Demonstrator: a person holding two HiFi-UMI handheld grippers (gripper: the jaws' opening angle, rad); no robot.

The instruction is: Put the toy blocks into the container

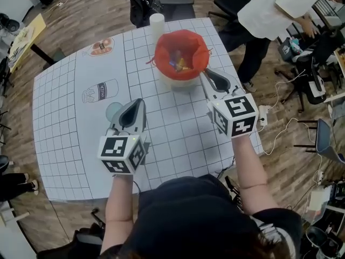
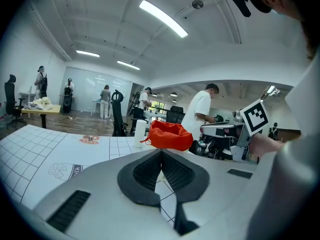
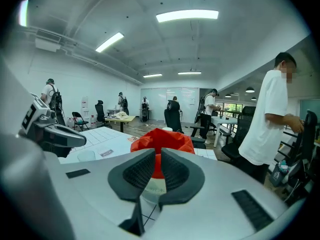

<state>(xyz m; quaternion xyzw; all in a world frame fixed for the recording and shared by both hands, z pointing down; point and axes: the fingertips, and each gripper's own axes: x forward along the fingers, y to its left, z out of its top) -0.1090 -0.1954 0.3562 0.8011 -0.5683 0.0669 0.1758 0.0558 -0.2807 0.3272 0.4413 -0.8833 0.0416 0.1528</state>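
Where the container (image 1: 161,55) rim droops inward, toy blocks (image 1: 178,63) partly hidden

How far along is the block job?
Looks about done: coloured blocks lie inside the red-lined container, and I see no loose ones on the table. In hand: nothing. The left gripper is shut and empty; the right gripper is barely open and empty, beside the container. Remaining: nothing visible.

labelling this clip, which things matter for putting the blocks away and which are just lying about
Job in hand: container with red lining; toy blocks already inside it; left tool; right tool.

Lying about: white cup behind the container; clear cup by the left tool.
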